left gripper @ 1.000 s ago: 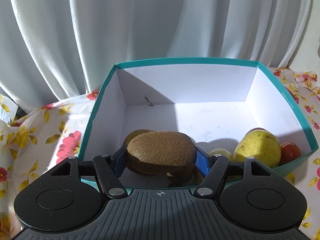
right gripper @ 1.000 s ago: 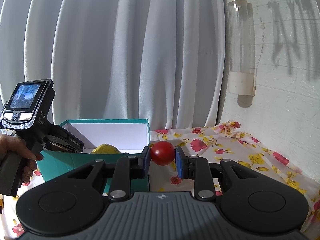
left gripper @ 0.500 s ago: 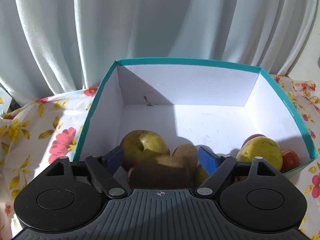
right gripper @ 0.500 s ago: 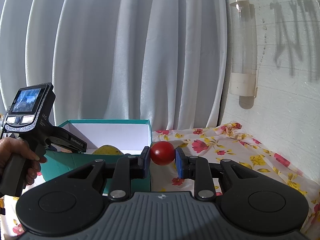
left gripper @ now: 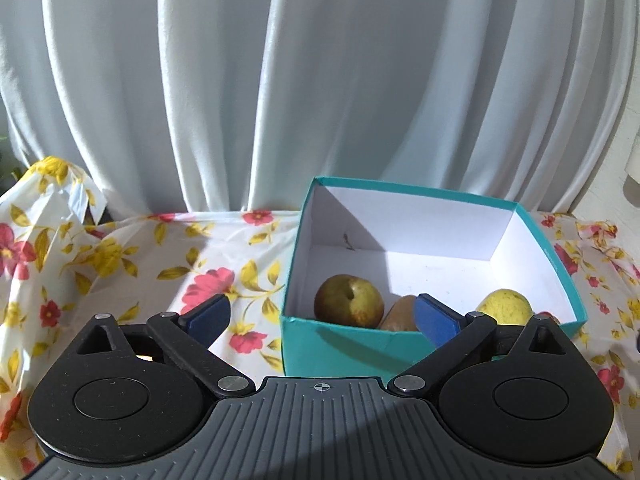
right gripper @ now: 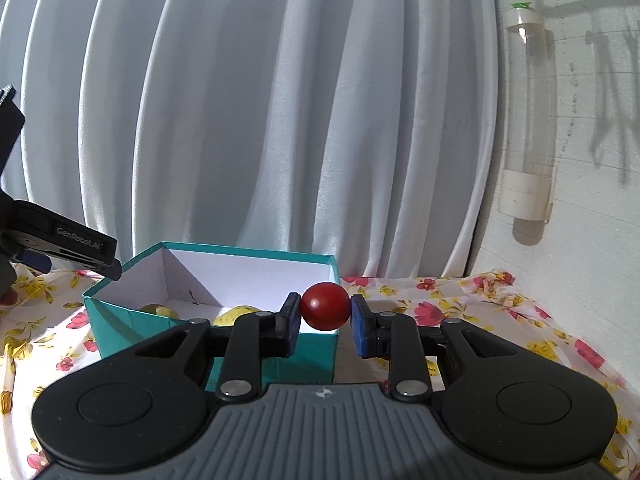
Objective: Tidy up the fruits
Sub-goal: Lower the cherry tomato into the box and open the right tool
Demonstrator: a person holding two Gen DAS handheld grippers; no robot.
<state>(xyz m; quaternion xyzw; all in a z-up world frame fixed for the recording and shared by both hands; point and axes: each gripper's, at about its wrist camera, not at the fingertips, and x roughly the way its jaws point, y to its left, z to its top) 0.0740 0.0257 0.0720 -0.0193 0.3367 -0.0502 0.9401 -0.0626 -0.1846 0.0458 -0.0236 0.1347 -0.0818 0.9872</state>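
Note:
A teal box (left gripper: 352, 344) with white inside stands on the flowered cloth. In it lie a green-brown pear (left gripper: 347, 301), a brown kiwi (left gripper: 400, 314) and a yellow pear (left gripper: 505, 306). My left gripper (left gripper: 322, 316) is open and empty, in front of the box's near left corner. My right gripper (right gripper: 325, 316) is shut on a red tomato (right gripper: 325, 306), held in the air near the box's right corner (right gripper: 320, 344). The left gripper's body (right gripper: 60, 240) shows at the left of the right wrist view.
A white curtain (left gripper: 320, 80) hangs behind the table. A white wall with a clear tube holder (right gripper: 530, 120) is on the right. The flowered cloth (left gripper: 140, 264) covers the table on both sides of the box (right gripper: 460, 300).
My left gripper let go of the kiwi into the box, opened wide, and drew back and left. My right gripper kept hold of the tomato and shifted slightly toward the box.

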